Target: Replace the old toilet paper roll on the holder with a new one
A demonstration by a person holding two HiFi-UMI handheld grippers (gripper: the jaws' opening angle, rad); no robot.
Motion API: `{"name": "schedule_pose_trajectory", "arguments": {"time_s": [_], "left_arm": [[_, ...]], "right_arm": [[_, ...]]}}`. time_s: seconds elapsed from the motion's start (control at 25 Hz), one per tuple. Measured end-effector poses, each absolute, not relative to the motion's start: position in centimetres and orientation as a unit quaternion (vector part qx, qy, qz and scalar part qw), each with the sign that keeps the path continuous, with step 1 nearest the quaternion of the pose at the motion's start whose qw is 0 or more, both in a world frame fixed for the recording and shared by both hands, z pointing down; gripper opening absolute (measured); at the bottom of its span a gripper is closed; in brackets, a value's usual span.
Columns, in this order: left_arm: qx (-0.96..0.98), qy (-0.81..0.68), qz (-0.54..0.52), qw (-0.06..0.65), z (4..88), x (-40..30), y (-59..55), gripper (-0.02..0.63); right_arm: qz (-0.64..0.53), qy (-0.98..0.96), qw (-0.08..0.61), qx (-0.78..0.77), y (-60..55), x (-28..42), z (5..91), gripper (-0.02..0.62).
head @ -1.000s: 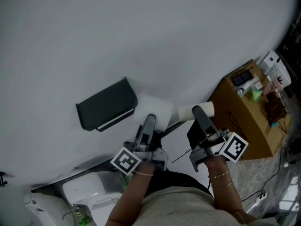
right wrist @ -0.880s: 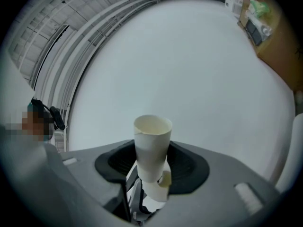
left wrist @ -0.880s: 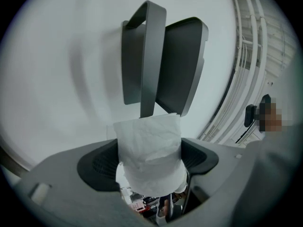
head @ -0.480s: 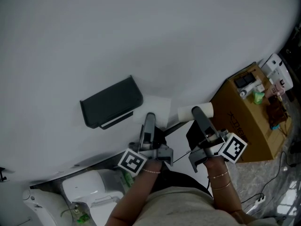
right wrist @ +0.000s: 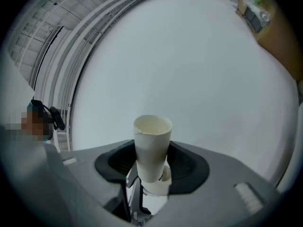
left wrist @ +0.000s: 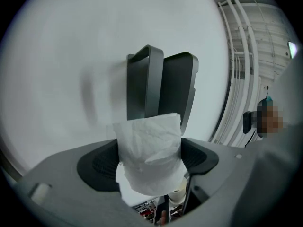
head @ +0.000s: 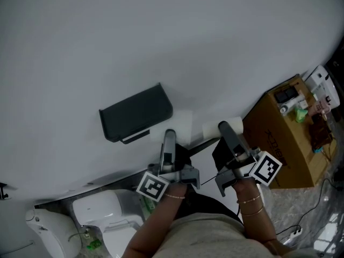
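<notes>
Left claw [head: 169, 144] is clamped on a loose sheet of tissue paper [left wrist: 147, 145]. Right claw [head: 226, 130] is clamped on the bare cardboard tube [right wrist: 152, 145]. Holder [head: 137, 114] sits just ahead of the left claw, no roll visible on it. Old roll looks removed. New roll isn't in view, so fitting it remains.

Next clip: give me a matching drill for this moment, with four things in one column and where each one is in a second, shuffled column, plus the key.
Things
1. cardboard tube
2. white paper
3. dark holder
4. brown box

Places
A. fixed to the white wall
B. gripped in the left tool
C. at the right of the head view, small items on top
D. gripped in the right tool

Pairs: 1-D, 2-B, 3-A, 4-C
</notes>
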State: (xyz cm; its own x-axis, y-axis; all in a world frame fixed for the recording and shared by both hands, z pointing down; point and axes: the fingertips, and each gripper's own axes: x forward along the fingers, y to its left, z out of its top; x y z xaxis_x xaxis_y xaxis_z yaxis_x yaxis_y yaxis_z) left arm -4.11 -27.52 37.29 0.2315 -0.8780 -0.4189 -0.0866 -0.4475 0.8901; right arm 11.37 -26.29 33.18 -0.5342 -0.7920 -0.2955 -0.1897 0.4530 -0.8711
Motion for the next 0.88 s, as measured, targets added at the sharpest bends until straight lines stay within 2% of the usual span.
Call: {"name": "schedule_pose_trajectory", "arguments": {"time_s": [0.88], "left_arm": [[0.642,-0.409,-0.545,0.352,37.2,-6.5,-27.7,0.405]], "right_arm": [[-0.421,0.781,0.354,-0.297,-27.1,9.5,32.7,0.202]]}}
